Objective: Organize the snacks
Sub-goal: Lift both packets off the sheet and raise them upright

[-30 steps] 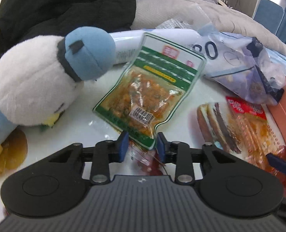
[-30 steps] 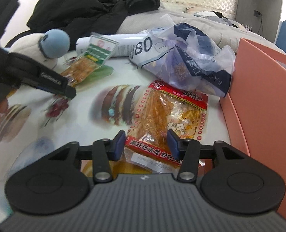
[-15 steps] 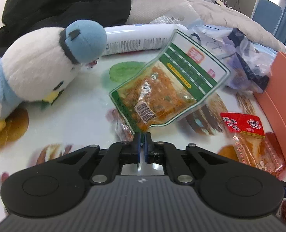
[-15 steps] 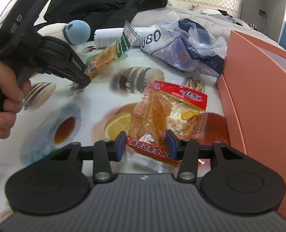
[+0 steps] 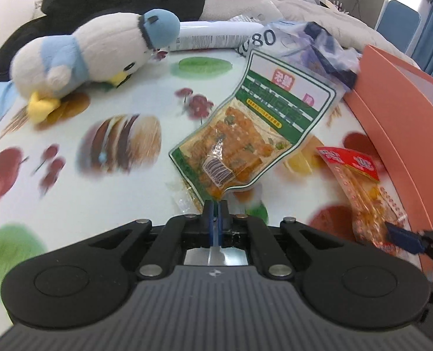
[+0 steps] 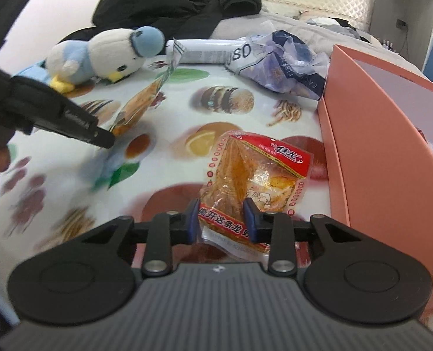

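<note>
left tongs point(image 5: 215, 208) clamped | green snack pouch point(image 5: 254, 128) corner pinched, lifted

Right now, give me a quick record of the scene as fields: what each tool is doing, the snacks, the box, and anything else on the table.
left tool: shut on the green snack pouch, pinching its bottom corner, pouch lifted off the table
right tool: open, fingers either side of the red snack pack, which lies on the table
box: orange box at the right edge, open
table: fruit-print tablecloth
other items: plush penguin, crumpled plastic bag, white cylinder at the far side
</note>
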A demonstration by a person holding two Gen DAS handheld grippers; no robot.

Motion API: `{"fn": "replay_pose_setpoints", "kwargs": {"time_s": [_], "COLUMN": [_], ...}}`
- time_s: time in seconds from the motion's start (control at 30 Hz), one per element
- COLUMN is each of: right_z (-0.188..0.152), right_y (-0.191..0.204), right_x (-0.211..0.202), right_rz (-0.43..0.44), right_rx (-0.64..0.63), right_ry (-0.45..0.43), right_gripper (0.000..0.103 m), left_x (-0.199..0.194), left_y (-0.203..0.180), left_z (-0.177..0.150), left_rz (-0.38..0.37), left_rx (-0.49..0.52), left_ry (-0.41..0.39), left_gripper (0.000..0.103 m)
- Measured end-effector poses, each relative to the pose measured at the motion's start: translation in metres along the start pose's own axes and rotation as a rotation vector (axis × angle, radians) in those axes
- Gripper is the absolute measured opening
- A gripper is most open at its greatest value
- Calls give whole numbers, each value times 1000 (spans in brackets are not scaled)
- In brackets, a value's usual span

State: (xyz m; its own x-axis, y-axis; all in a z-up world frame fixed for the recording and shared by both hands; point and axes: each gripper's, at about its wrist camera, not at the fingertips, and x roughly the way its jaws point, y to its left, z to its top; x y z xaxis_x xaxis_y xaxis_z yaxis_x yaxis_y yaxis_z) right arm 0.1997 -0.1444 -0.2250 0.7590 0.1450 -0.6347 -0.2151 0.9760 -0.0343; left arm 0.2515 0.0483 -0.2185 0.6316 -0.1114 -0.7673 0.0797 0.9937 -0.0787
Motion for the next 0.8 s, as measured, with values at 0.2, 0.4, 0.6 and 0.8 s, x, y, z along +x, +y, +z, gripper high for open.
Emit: {"fn": "replay_pose_setpoints", "kwargs": {"time_s": [0.2,0.4,0.6,0.8], "right_z": [-23,-47,-54,-56], "right_y": [10,11,7,4], "right_x": [-34,-68,-88,-84], "right_rz": [38,79,106,121], "right_rx": [-62,-89,-101,-75], "right_ry": [15,38,50,83], "right_gripper": [35,35,39,54], "left_x": [-48,-86,-106,-116], "left_y": [-3,-18,-35,-39], "left_z": [-48,-85,-106,-113], "left_rz": [-25,-3,-37,-77], "left_rx": [-78,-97,-97,-93], "left_ry": [31,50,93,76], "left_gripper": [3,3,4,18]}}
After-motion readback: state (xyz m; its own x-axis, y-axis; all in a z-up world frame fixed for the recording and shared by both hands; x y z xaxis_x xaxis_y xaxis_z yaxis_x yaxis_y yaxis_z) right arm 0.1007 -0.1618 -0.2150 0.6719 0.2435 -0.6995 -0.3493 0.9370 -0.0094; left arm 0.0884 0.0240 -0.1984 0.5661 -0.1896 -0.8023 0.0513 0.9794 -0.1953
